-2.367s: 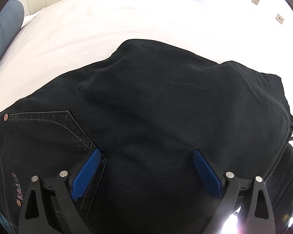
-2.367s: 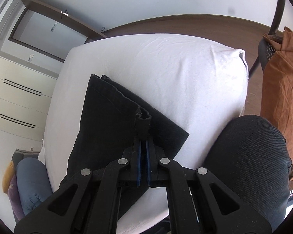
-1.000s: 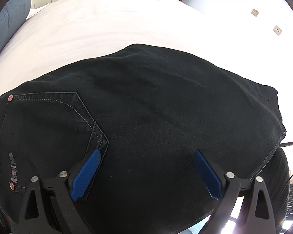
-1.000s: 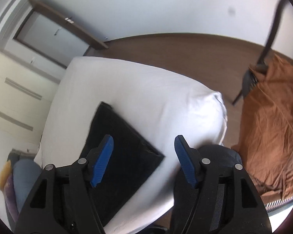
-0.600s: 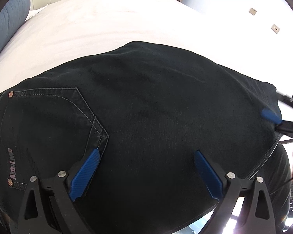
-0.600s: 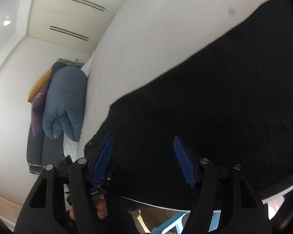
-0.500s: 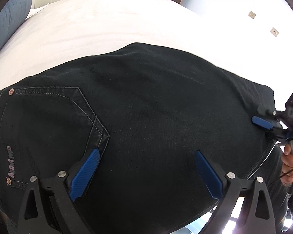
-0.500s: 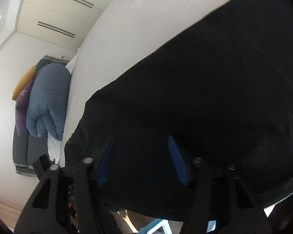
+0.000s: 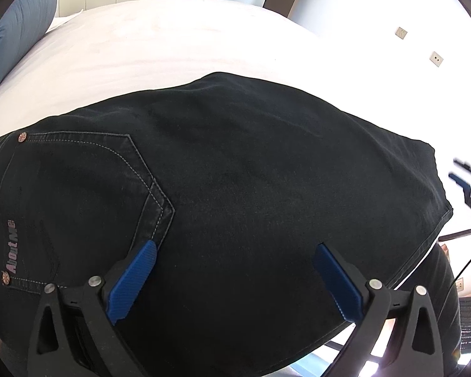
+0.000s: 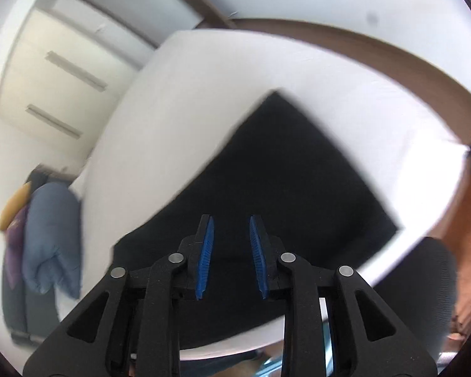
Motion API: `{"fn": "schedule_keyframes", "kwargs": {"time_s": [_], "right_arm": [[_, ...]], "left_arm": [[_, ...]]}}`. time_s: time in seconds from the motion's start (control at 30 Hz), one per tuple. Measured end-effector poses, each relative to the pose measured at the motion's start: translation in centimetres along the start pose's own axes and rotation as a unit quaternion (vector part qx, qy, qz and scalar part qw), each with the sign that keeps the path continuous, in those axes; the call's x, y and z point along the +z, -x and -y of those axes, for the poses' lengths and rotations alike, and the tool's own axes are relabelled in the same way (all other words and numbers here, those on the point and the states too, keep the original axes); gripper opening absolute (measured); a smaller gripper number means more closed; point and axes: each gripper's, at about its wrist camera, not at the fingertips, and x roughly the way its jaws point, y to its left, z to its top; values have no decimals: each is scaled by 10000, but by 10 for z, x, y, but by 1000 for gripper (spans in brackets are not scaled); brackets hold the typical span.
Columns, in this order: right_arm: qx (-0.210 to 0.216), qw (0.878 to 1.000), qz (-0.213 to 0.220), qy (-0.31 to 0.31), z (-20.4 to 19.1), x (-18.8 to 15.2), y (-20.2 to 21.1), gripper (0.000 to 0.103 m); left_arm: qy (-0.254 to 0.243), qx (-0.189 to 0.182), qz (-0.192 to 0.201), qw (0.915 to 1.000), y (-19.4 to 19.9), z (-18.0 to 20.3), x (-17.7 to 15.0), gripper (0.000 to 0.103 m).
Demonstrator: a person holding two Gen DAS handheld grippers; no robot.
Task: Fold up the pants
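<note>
- Where the white bed point(image 9: 160, 40) fills both views, the black pants point(image 9: 251, 188) lie on its near edge, folded into a flat, roughly four-sided slab with a matte denim weave.
- Pale contrast stitching outlines a pointed back pocket point(image 9: 88, 194) at the left of the left wrist view, with a copper-coloured rivet point(image 9: 22, 137) at its upper corner and another lower down.
- Pinkish-white lettering beside the pocket reads "AboutMe" point(image 9: 12, 246), running up the cloth sideways.
- One hemmed edge of the pants runs down the right side in the left wrist view, showing a thin line of stitching.
- Black plastic arms with round metal pins carry ribbed blue pads on the left gripper point(image 9: 235, 278); its jaws stand wide apart just over the cloth, clamping nothing.
- Blurred by motion, the right wrist view shows the right gripper point(image 10: 231, 253) above the pants point(image 10: 292, 182), its blue pads partly parted with a clear gap between them and nothing held.
- At the far right of the left wrist view the right gripper point(image 9: 469, 185) shows as a small black-and-blue shape off the pants' corner.
- A rolled blue duvet point(image 10: 51, 242) with yellow and purple cushions lies beyond the bed's far side.
- Cream wardrobe doors point(image 10: 56, 72) with long bar handles stand behind, and brown flooring borders the bed.
</note>
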Motion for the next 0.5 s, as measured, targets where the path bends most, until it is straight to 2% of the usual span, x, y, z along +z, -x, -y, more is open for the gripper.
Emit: {"fn": "schedule_keyframes", "kwargs": {"time_s": [0.03,0.07,0.1,0.2,0.3,0.33,0.4,0.43,0.47,0.5], "right_arm": [[455,9982,-292,242,-30,-1,-22,57],[835,9943,-499,425,-57,-4,-43,79],[1251,9881,-683,573,-86,-9,-69,83],[1952,9659,-1504,789,-151,-24,-152,83],[2082,9520,-2164,588,-188,-45,-227,83],[1987,9496,-2339,632,-195,-52,-250,83],[1473,9570,-2420,623,-185,-63,-283,78],[1539,9570,-2398,542,-182,-85,-294,73],[1675,9576,-2308,398,-174,-80,-293,61],[1771,9579,-2249,206,-163,-77,-291,58]], "left_arm": [[11,17,0,10000,1,-1,1,102],[36,17,0,10000,2,-2,0,102],[90,-3,-2,10000,4,-4,-1,102],[293,-170,-46,9994,11,-13,-5,102],[282,-264,-82,9992,14,-19,-11,102],[245,-267,-92,9993,15,-20,-12,102],[200,-251,-117,9994,17,-23,-14,102],[206,-248,-123,9994,17,-24,-14,102],[222,-244,-124,9994,16,-24,-15,102],[237,-236,-122,9994,16,-24,-15,102]]}}
